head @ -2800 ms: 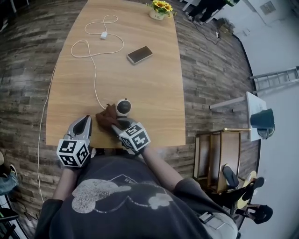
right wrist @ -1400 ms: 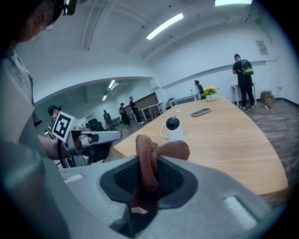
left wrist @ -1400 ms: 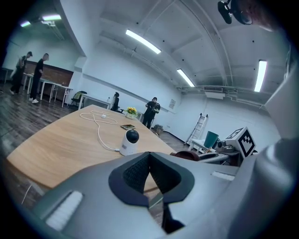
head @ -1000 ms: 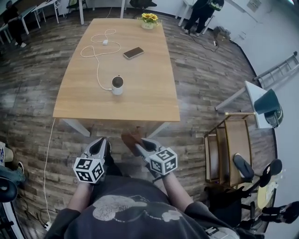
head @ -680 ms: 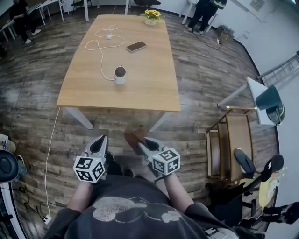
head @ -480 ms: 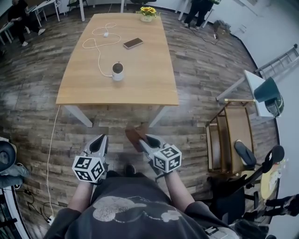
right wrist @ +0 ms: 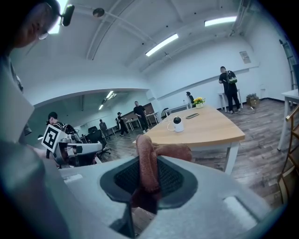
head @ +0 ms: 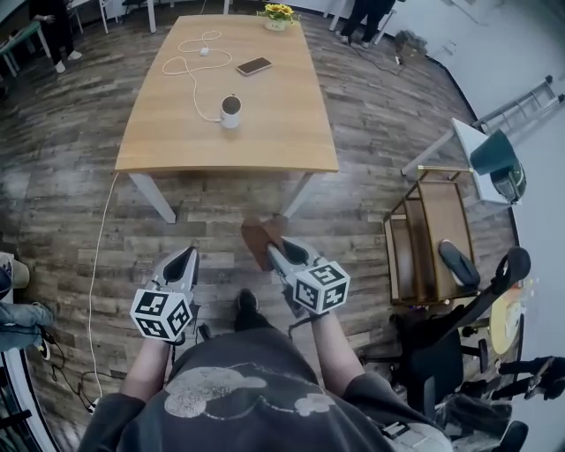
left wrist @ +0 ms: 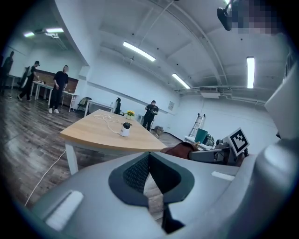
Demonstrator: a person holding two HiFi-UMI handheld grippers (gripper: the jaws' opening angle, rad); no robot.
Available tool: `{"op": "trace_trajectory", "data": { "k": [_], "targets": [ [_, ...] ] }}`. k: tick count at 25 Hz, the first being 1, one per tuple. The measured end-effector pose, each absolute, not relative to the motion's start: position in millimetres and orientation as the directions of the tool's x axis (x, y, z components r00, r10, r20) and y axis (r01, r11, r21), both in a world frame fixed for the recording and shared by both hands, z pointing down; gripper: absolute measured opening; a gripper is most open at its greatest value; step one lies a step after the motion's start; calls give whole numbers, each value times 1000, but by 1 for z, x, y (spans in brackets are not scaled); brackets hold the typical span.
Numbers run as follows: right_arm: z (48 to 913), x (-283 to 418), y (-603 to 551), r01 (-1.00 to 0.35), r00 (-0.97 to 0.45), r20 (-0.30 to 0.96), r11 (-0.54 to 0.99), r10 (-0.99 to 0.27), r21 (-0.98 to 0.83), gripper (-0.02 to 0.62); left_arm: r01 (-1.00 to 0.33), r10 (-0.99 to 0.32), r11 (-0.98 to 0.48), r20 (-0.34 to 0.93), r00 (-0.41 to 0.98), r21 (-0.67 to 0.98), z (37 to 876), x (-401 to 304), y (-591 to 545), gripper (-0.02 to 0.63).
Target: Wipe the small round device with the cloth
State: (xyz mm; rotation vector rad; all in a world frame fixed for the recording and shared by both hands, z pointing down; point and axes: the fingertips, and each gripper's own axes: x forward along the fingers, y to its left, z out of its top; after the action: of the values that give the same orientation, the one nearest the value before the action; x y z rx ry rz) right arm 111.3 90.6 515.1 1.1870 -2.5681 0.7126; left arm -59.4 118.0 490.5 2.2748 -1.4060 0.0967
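Note:
The small round white device stands on the wooden table, well ahead of me; it also shows far off as the device and the device in the gripper views. My right gripper is shut on the brown cloth, which bunches over its jaws as the cloth. My left gripper is shut with nothing in it, to the left of the right one. Both hang over the floor, short of the table's near edge.
A white cable, a phone and a flower pot lie on the table's far part. A wooden cart and office chairs stand to the right. People stand at the room's far end.
The person has stepped back from the table with both grippers. The right gripper still holds the cloth, now over the floor; the device stands alone on the table.

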Motion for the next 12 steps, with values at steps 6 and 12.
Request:
{"op": "trace_trajectory", "data": {
  "k": [6,12],
  "targets": [
    [508,93,129,-771,-636,397,567,-662,-290,75,-871,-852,-354,266,451,342,479,-88,159,18],
    [506,86,170,-777,-629,388,563,-674,-282,74,-860,-852,-371,240,466,350,477,-87,194,18]
  ]
}}
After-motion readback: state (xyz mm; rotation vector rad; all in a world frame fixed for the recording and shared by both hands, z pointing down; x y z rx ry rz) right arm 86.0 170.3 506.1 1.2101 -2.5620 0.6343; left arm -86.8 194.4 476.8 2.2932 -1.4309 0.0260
